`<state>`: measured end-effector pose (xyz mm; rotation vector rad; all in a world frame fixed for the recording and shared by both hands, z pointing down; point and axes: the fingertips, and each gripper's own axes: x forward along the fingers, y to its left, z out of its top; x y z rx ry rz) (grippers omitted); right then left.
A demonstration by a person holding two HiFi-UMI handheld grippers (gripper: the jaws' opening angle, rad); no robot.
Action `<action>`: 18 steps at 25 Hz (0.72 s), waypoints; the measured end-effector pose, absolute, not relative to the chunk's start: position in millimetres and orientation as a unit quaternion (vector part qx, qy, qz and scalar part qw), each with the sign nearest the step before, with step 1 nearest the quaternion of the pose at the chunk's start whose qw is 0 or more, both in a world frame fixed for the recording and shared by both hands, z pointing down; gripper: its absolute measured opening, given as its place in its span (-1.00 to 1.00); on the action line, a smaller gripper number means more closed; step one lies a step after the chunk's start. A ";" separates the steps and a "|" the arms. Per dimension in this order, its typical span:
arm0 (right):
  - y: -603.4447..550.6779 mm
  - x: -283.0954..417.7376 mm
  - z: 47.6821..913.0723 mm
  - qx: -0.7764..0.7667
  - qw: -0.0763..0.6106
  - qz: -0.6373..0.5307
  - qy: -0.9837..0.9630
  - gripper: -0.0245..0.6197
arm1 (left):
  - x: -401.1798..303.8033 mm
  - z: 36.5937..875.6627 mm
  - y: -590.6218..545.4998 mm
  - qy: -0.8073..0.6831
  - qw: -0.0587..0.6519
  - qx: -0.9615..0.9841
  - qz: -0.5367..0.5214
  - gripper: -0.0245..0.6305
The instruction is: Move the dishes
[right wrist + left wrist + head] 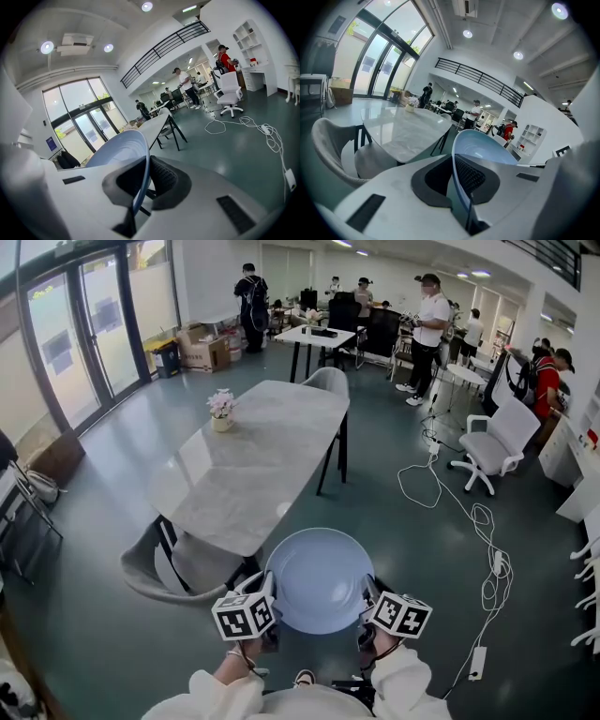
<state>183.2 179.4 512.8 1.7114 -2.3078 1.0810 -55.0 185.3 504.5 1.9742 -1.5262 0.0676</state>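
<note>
The green floor takes up most of the head view, and on it a long marble worktop is set, reaching away from the person. Its surface is left almost bare, so plenty of room is offered for setting something down. A grey shell chair is tucked in at the near end of the worktop, which leaves that end partly blocked from the person's side. The pale blue dish is held in the air over the floor, just short of the worktop's near end and not yet above it; it is kept roughly level with its hollow side up, presumably so that it is carried steadily and can be lowered flat. The dish is supported at two opposite points of its rim, a hold that is judged to stop so wide and shallow a thing from tipping. The left gripper is clenched on the rim at the dish's left side, the thin edge being pinched between its ribbed pads, and the right gripper is clamped in the same way on the right side. A small pot of flowers is placed towards the far left of the worktop, well apart from the dish.
</note>
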 end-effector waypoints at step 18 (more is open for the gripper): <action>146.0 212.0 529.0 0.560 0.029 0.368 -0.742 -0.70 | -24.1 520.0 146.1 -0.571 0.325 0.753 0.046 -0.86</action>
